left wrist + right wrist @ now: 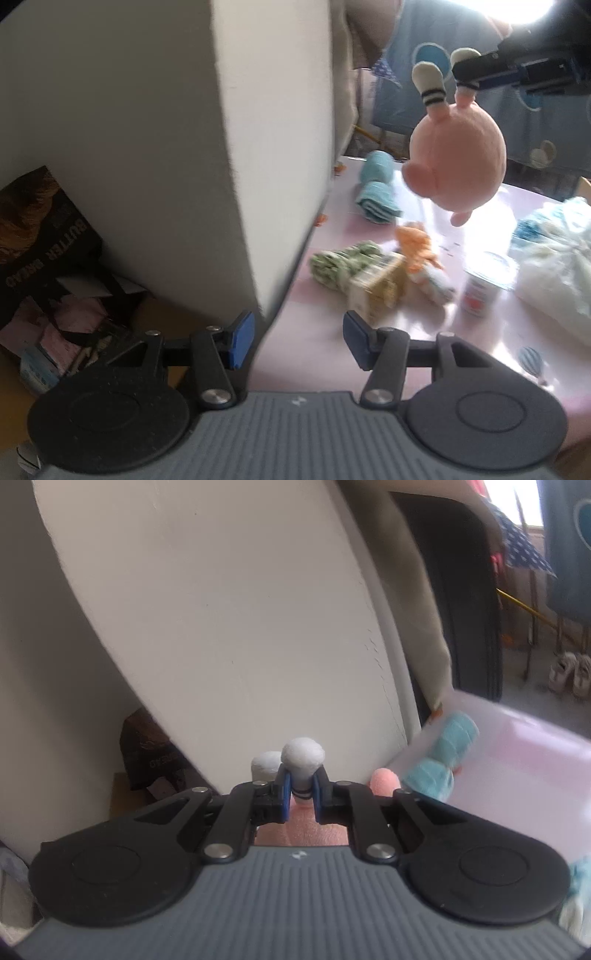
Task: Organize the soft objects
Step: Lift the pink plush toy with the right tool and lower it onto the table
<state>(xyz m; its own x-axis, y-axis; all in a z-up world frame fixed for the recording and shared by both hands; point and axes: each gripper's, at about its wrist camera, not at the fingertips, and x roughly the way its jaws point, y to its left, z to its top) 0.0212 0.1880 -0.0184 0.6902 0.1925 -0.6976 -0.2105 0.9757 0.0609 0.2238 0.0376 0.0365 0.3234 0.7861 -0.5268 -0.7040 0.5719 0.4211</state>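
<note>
Left view: right claw [467, 72] clamped on plush [458, 162] leg, plush hanging upside down above tabletop [332, 347]; left claw [297, 339] apart, empty. Right view: only white foot [303, 757] between pads; blue towels [443, 760] beyond.

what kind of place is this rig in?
Likely a lived-in home room: a pink table strewn with rolled blue towels, shoes on the floor, patterned blue fabric hanging by the window.
</note>
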